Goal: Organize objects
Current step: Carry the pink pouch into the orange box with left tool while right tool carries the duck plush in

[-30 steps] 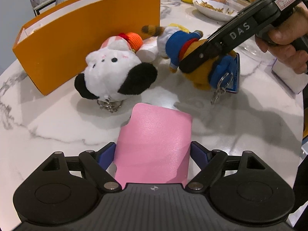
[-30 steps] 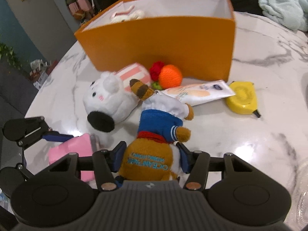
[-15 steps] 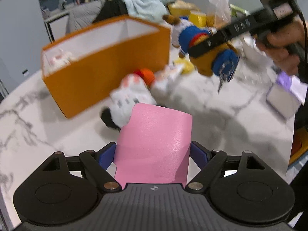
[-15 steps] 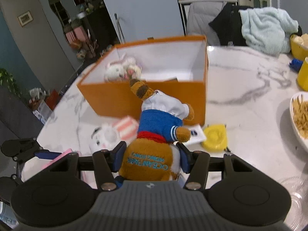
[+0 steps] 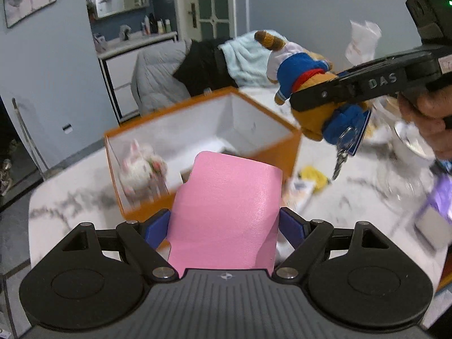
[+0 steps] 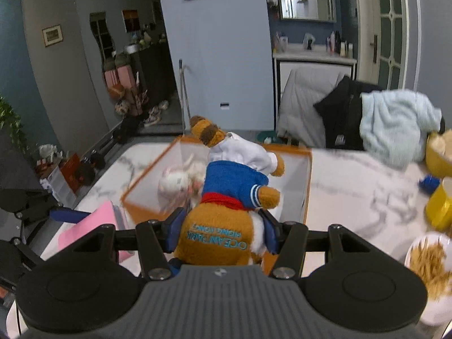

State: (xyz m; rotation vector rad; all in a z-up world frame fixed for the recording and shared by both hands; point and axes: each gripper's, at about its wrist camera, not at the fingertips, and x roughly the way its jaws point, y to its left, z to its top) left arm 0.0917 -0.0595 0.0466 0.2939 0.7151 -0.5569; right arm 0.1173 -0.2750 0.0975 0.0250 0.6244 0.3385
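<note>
My left gripper (image 5: 226, 223) is shut on a pink card holder (image 5: 226, 212) and holds it in the air near the front wall of the open orange box (image 5: 285, 138). My right gripper (image 6: 221, 226) is shut on a brown plush toy in a blue sailor top (image 6: 223, 214), lifted above the near edge of the orange box (image 6: 308, 186). In the left wrist view the plush (image 5: 308, 84) hangs over the box's right corner with a keyring dangling. A small white plush (image 5: 141, 166) lies inside the box at its left end.
A yellow tape measure (image 5: 313, 175) and a white tube lie on the marble table (image 5: 70, 197) right of the box. A yellow cup (image 6: 440, 203), a bowl of snacks (image 6: 429, 265) and a glass dish stand to the right. A chair with clothes stands behind the table.
Both grippers have risen from the table and moved toward the box. The brown plush left the tabletop and now hangs over the box; the pink holder rose too.
</note>
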